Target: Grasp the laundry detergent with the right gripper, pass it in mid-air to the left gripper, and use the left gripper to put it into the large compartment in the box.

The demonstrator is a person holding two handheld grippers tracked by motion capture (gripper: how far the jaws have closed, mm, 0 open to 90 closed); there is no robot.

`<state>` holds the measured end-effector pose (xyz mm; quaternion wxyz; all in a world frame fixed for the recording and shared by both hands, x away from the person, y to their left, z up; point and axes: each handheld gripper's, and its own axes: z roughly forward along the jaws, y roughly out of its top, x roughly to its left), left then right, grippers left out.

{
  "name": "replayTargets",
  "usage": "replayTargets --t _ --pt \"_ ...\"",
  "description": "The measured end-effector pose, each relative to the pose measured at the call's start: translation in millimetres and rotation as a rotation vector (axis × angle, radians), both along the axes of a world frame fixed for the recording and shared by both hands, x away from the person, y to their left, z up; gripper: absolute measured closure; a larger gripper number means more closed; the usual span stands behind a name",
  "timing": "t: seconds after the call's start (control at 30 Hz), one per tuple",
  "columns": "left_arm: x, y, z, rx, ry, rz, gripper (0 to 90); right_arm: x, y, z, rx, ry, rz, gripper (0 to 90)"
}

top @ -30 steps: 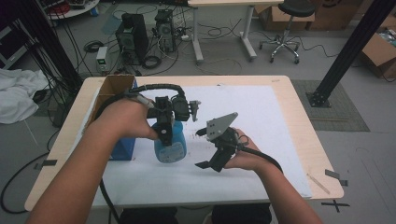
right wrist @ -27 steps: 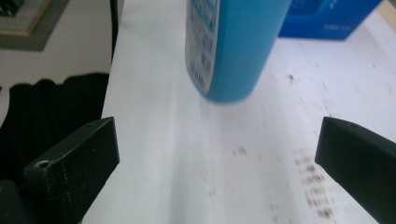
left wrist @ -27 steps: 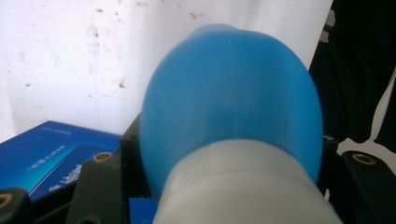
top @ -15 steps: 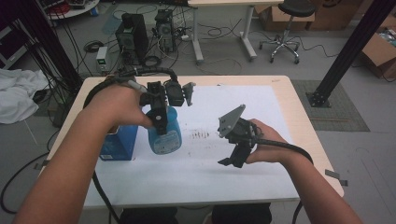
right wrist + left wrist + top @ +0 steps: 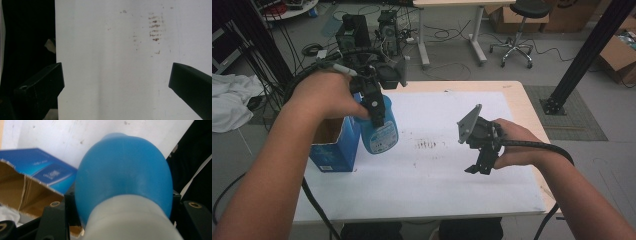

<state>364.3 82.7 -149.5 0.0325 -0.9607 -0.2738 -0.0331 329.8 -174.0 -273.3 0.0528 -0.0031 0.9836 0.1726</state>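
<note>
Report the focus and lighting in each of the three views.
High view: even indoor light, sharp, soft shadows on the white sheet. Left gripper view: the blue bottle sits so close that it is soft and blurred; the blue box behind is clearer. Right gripper view: bright, slightly washed-out sheet, brown smudges readable.

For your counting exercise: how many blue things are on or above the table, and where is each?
2. The blue bottle is held in the left tongs over the table's left part; the open blue box stands at the table's left edge, beside the bottle.

Grey floor [image 5: 452,55], office chair [image 5: 515,30], cardboard boxes [image 5: 618,52], computer towers [image 5: 353,31], cables.
</note>
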Motion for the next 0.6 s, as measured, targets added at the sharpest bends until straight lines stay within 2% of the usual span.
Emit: replayTargets --t 0.1,0.3,0.47,0.6 --pt "2.9 4.8 7.3 -0.003 0.004 0.065 38.2 -0.2 2.0 1.5 -0.042 0.003 0.016 0.0" --pt "6.3 21.8 24.5 -0.039 0.014 0.184 38.1 0.5 2.1 0.3 -0.095 0.015 0.039 0.0" --pt "7.0 37.3 39.6 -0.057 0.000 0.266 38.1 1.7 3.1 -1.9 -0.128 0.024 0.052 0.0" --pt "8.8 49.6 46.3 -0.070 0.005 0.322 38.2 2.4 5.2 -1.9 -0.125 0.034 0.063 0.0"
